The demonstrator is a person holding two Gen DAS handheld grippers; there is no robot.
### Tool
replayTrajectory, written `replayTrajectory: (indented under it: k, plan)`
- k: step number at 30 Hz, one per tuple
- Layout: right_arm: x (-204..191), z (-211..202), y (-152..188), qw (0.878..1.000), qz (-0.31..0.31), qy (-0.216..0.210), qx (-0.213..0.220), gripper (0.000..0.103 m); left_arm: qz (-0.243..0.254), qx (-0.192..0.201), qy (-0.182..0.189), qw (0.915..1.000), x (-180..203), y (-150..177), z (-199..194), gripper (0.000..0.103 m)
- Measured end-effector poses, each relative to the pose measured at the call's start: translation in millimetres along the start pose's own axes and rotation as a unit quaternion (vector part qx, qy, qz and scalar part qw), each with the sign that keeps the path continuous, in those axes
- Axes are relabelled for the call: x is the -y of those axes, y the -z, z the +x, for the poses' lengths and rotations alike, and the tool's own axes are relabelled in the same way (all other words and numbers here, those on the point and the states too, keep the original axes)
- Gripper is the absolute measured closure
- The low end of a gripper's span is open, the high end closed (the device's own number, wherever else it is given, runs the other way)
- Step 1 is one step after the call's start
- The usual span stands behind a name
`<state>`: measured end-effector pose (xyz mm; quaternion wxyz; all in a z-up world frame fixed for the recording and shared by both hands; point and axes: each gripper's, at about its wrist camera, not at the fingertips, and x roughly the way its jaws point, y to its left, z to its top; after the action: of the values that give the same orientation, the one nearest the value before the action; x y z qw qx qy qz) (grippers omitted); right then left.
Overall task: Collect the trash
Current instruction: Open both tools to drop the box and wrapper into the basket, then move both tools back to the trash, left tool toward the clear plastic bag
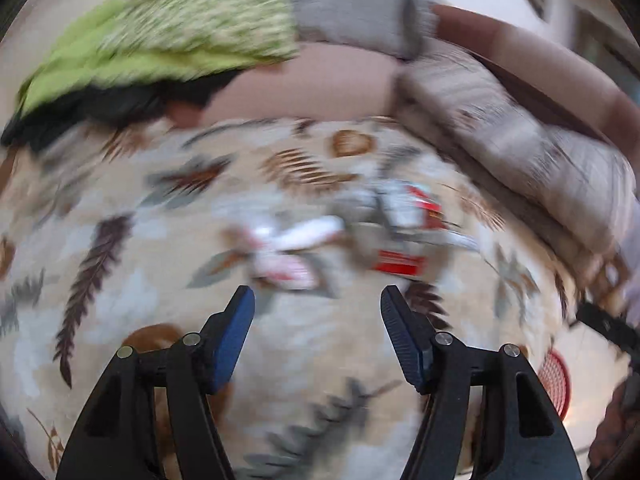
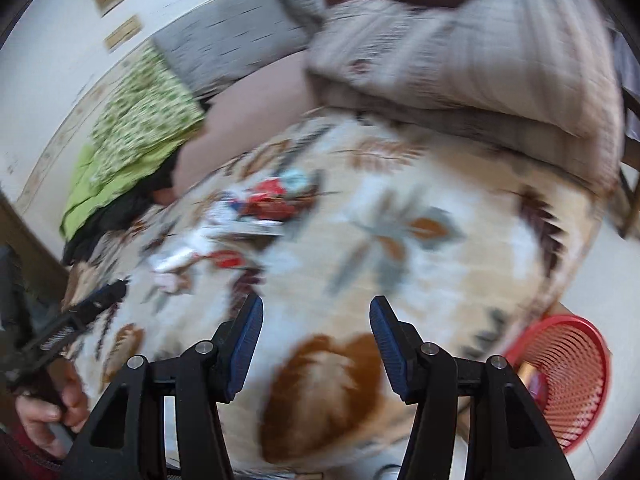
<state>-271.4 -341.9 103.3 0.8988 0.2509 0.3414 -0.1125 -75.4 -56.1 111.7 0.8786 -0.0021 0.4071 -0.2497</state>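
Note:
Both views are motion-blurred. Crumpled wrappers lie on a leaf-patterned blanket (image 1: 160,280): a white and pink one (image 1: 292,246) just ahead of my open, empty left gripper (image 1: 318,300), and a red and silver pile (image 1: 404,232) ahead to its right. In the right wrist view the red wrappers (image 2: 268,200) and white scraps (image 2: 188,256) lie far ahead to the left of my open, empty right gripper (image 2: 316,310). A red mesh basket (image 2: 568,380) stands on the floor at the lower right; it also shows in the left wrist view (image 1: 554,376).
A green patterned cloth (image 1: 168,36) over a black one (image 1: 100,108) lies at the back left. Grey and striped pillows (image 1: 500,128) line the back right. The left gripper and the hand holding it (image 2: 52,400) show at the right view's left edge.

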Motion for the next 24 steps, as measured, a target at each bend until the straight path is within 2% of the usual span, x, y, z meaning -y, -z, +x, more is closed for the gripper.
replayTrajectory:
  k: [3,6,13,17,21,24]
  plan:
    - [-31,12,-6,1.0,-0.013,-0.012,-0.007,0.043,-0.08,-0.005,-0.005,0.9968,-44,-2,4,0.039]
    - [-54,15,-2,1.0,-0.014,-0.023,-0.013,0.043,-0.107,-0.001,-0.011,0.9942,-59,-4,-4,0.039]
    - [-82,-12,18,0.999,-0.029,-0.033,-0.007,0.043,-0.08,0.034,-0.011,0.9962,-45,-1,-80,0.039]
    - [-86,-39,28,0.998,-0.028,-0.049,0.0,0.043,-0.061,0.054,-0.025,0.9964,-34,-1,-128,0.039]
    - [-92,-68,28,0.997,-0.039,-0.056,0.017,0.043,-0.047,0.065,-0.023,0.9965,-20,-11,-156,0.039]
    - [-96,-88,26,0.996,-0.053,-0.056,0.032,0.043,-0.042,0.069,-0.014,0.9967,-12,-17,-163,0.038]
